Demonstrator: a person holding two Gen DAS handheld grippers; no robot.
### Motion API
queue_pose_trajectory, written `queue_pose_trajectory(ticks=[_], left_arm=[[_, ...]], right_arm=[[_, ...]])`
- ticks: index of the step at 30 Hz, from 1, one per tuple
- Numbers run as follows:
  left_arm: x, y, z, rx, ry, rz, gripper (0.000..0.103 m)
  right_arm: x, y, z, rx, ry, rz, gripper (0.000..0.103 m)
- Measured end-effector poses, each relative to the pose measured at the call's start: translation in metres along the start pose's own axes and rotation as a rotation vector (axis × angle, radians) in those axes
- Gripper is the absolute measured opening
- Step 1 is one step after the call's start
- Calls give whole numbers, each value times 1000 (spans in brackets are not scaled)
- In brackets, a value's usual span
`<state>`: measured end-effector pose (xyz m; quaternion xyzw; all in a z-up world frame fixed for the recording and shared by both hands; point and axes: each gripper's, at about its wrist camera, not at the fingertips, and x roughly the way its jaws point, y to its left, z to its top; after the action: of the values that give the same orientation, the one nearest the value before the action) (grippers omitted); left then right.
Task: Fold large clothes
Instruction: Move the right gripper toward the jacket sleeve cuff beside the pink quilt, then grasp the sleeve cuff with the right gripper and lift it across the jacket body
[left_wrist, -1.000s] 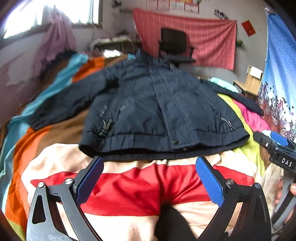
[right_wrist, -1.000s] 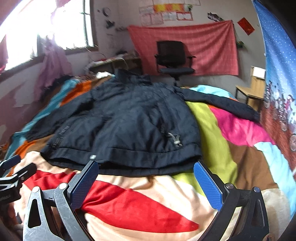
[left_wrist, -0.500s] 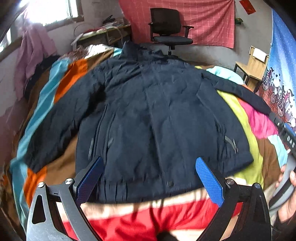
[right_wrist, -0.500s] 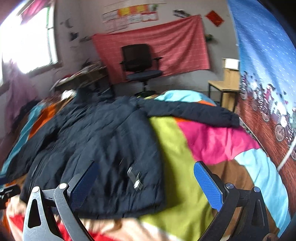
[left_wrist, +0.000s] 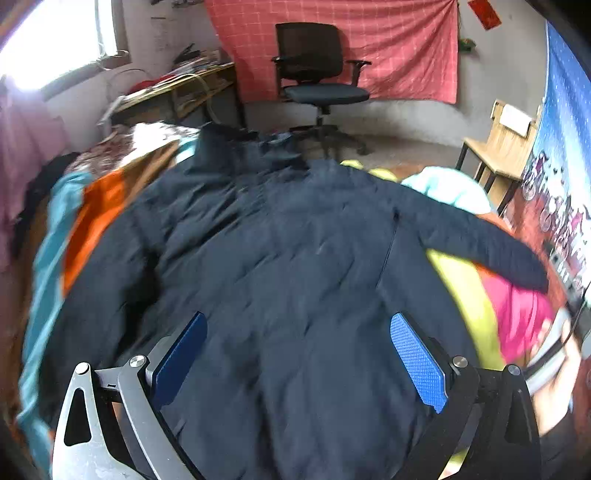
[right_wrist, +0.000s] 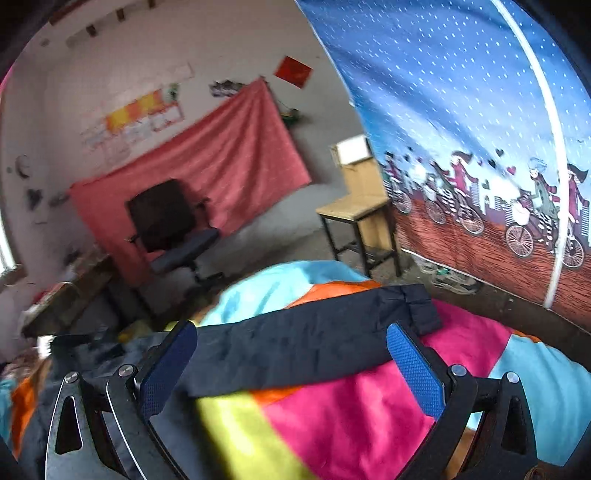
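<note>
Both grippers are way further up the bed now than half a second ago: the left gripper (left_wrist: 295, 360) was hanging back near the hem and is now hovering right over the middle of the dark navy jacket (left_wrist: 288, 266), and the right gripper (right_wrist: 291, 365) has swung off to the side so it's looking at the jacket's right sleeve (right_wrist: 314, 343) instead of the body. Left jaws are sitting wide apart with nothing between them but the jacket front underneath, not pinching anything. Right jaws are wide apart too, framing the sleeve, which is lying stretched out flat across the pink and orange patches of the colourful bedspread (right_wrist: 354, 417), cuff end pointing toward the blue bicycle-print curtain (right_wrist: 480, 147). I can't tell if either one is actually touching the fabric. The jacket itself is lying spread out front-up on the bed, collar pointing toward the black office chair (left_wrist: 317, 70) and the red cloth on the wall (left_wrist: 388, 48), both sleeves out to the sides. Everything's pretty motion-blurred. In the left wrist view the person's right hand (left_wrist: 554, 369) is showing at the right edge. A wooden chair (right_wrist: 362, 206) is standing beside the curtain.
</note>
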<state>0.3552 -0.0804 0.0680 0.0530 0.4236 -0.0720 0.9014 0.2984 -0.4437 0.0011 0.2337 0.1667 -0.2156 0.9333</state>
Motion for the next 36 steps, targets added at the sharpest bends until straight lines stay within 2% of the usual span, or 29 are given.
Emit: queue_pose_trajectory(ticks=[4, 7, 10, 12, 18, 20, 21, 22, 24, 26, 27, 28, 32, 34, 36], left_arm=[[68, -4, 35, 47, -7, -46, 97], [106, -7, 57, 49, -13, -77, 97], [147, -17, 79, 45, -78, -126, 97], [169, -29, 87, 55, -95, -141, 97], [240, -63, 98, 85, -35, -173, 97], [257, -72, 95, 111, -9, -166, 97], [267, -75, 91, 131, 9, -152, 97], [276, -78, 87, 151, 30, -132, 97], [283, -80, 82, 174, 26, -113, 98], [287, -78, 80, 182, 17, -112, 98], [289, -76, 79, 182, 17, -113, 100], [292, -76, 77, 181, 16, -110, 101], [295, -80, 71, 206, -1, -78, 101], [295, -79, 70, 199, -4, -87, 101], [293, -81, 70, 193, -6, -94, 101]], right_arm=[[55, -10, -8, 8, 98, -28, 103], [81, -29, -22, 110, 138, 4, 103], [105, -50, -30, 249, 163, 36, 103], [115, -54, -32, 257, 174, 58, 103], [128, -66, -41, 286, 168, 80, 102], [134, -71, -46, 304, 184, 83, 91], [138, -74, -47, 319, 193, 87, 80], [140, -76, -49, 331, 195, 93, 62], [142, -80, -49, 342, 192, 64, 41], [144, -84, -49, 357, 192, 54, 28], [145, -86, -49, 369, 192, 55, 12], [144, -88, -49, 383, 188, 63, 5], [140, -80, -44, 359, 156, 90, 4], [140, -75, -43, 363, 174, 107, 5], [138, -77, -48, 398, 198, 83, 5]])
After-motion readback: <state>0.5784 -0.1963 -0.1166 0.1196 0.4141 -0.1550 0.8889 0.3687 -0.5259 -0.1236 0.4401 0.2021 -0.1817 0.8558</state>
